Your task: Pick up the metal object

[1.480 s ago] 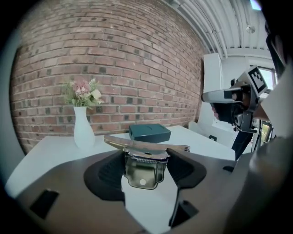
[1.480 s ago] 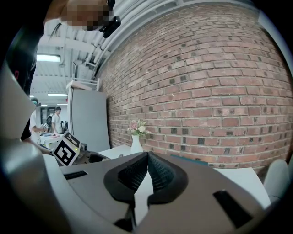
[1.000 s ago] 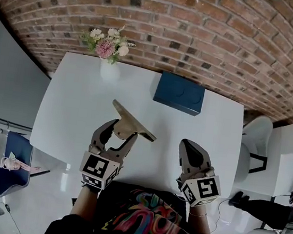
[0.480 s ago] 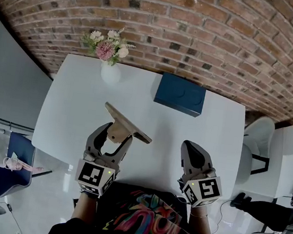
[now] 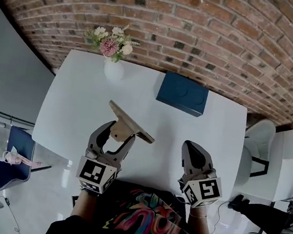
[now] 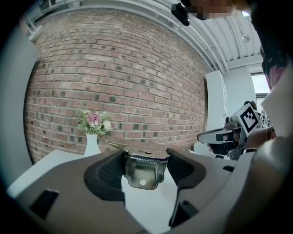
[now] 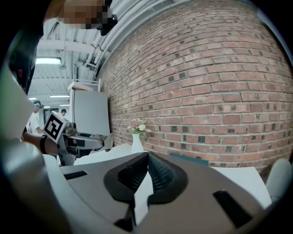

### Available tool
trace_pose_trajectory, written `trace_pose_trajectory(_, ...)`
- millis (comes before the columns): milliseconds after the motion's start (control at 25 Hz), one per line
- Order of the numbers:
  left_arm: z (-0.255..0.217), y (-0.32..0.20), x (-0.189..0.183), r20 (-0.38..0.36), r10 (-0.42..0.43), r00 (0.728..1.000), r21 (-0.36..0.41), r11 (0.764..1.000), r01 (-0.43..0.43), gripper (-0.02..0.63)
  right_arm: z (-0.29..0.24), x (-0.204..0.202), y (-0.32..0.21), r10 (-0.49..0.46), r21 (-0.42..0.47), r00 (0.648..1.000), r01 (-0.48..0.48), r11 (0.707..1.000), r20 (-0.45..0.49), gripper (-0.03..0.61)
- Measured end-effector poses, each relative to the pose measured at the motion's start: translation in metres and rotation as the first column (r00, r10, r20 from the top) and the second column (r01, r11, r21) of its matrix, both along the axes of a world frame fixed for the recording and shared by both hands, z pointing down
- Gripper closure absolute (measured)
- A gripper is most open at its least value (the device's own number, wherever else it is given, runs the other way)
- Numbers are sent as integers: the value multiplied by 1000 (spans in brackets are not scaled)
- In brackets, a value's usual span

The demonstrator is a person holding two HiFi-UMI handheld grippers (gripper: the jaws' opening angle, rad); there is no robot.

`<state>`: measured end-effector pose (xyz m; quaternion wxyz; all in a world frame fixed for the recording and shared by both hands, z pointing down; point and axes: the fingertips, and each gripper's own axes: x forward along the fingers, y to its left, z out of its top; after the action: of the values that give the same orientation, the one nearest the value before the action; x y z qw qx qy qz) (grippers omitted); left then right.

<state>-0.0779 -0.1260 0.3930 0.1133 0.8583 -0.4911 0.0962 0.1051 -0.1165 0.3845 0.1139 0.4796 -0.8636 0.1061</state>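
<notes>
Left tool (image 5: 117, 136) grips the metal object (image 5: 133, 122) by its hinged end, mid-frame over the worktop (image 5: 74, 99); right tool (image 5: 190, 146), lower right, has its jaws pressed together, empty.

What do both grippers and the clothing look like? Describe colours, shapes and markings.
The left gripper and right gripper match: grey-brown, with curved jaws and black ribbed pads. Each carries a white cube with black square markers. The person wears a black top with a multicoloured print.
</notes>
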Motion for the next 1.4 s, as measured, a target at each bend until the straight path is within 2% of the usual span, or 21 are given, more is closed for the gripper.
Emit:
trace_pose_trajectory(400, 0, 0, 0, 9, 2, 1000, 5, 1000, -2, 319, 0, -5, 0, -29, 10, 1000, 29, 1000, -6, 561)
trace_pose_trajectory(1400, 2, 0, 5, 5, 40, 999, 7, 999, -40, 319, 0, -3, 1, -7, 0, 1000, 7, 1000, -7, 563)
